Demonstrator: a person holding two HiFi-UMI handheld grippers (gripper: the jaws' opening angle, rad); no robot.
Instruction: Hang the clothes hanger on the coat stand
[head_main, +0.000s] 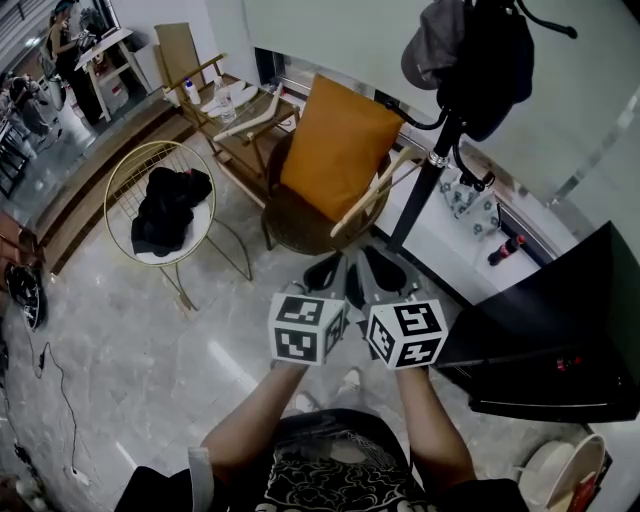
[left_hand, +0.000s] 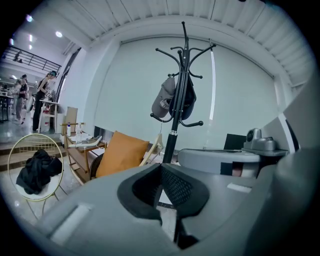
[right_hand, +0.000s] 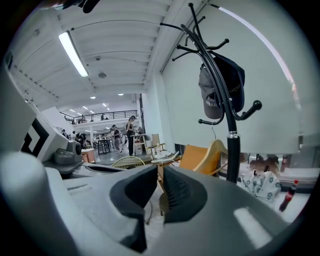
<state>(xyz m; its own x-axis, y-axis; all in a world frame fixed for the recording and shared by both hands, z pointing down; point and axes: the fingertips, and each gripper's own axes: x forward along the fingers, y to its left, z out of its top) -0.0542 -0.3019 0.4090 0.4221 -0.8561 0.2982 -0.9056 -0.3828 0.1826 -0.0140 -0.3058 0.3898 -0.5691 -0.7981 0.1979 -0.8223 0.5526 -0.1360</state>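
Note:
A light wooden clothes hanger (head_main: 365, 205) leans against the orange cushion (head_main: 335, 150) on a round chair, just left of the black coat stand (head_main: 418, 195). A grey cap (head_main: 430, 45) and a dark bag hang at the stand's top. My left gripper (head_main: 325, 268) and right gripper (head_main: 383, 270) are side by side in front of the chair, short of the hanger, both empty. In the left gripper view the left gripper (left_hand: 161, 167) has its pads meeting, with the hanger (left_hand: 154, 147) and stand (left_hand: 172, 135) ahead. The right gripper (right_hand: 161, 172) shows a narrow slit between its pads; the hanger (right_hand: 217, 152) lies ahead to the right.
A gold wire chair (head_main: 125, 180) holding black clothes stands at the left. Behind the cushion chair a wooden table (head_main: 250, 135) carries bottles. A black case (head_main: 560, 340) sits close on my right, and a white ledge (head_main: 450, 250) with a red-capped bottle (head_main: 505, 248) runs behind the stand.

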